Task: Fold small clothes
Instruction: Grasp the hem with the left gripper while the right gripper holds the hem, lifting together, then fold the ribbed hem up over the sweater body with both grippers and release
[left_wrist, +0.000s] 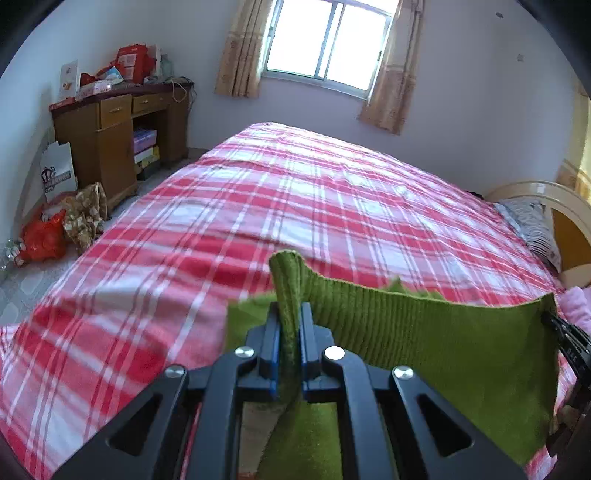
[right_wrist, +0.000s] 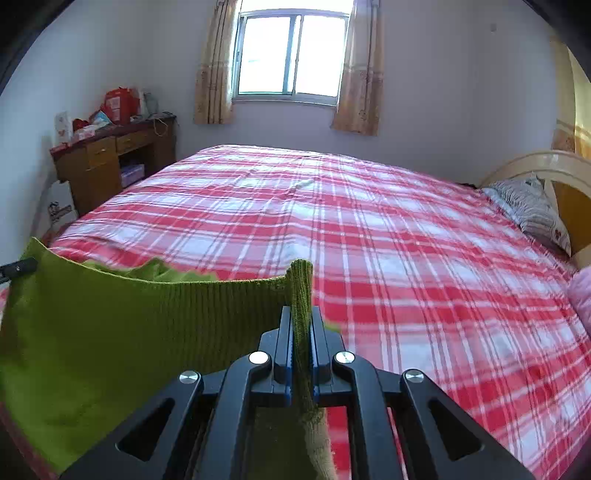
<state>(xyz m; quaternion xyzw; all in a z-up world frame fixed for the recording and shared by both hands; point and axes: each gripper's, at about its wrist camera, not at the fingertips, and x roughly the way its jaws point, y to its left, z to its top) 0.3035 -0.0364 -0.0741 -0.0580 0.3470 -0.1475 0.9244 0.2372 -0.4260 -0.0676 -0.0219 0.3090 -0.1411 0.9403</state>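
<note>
A green ribbed knit garment (left_wrist: 436, 332) hangs stretched between my two grippers above the bed. My left gripper (left_wrist: 290, 314) is shut on its left corner; the ribbed hem sticks up between the fingers. My right gripper (right_wrist: 301, 317) is shut on its right corner, and the garment (right_wrist: 110, 325) spreads to the left in that view. The right gripper's tip shows at the right edge of the left wrist view (left_wrist: 565, 332). The left gripper's tip shows at the left edge of the right wrist view (right_wrist: 18, 267). The garment's lower part is hidden.
The bed with a red and white plaid sheet (left_wrist: 295, 206) lies ahead. A patterned pillow (right_wrist: 532, 210) and curved headboard (right_wrist: 546, 166) are at the right. A pink cloth (right_wrist: 581, 295) lies at the right edge. A cluttered wooden desk (left_wrist: 118, 136) and bags (left_wrist: 55, 229) stand on the left.
</note>
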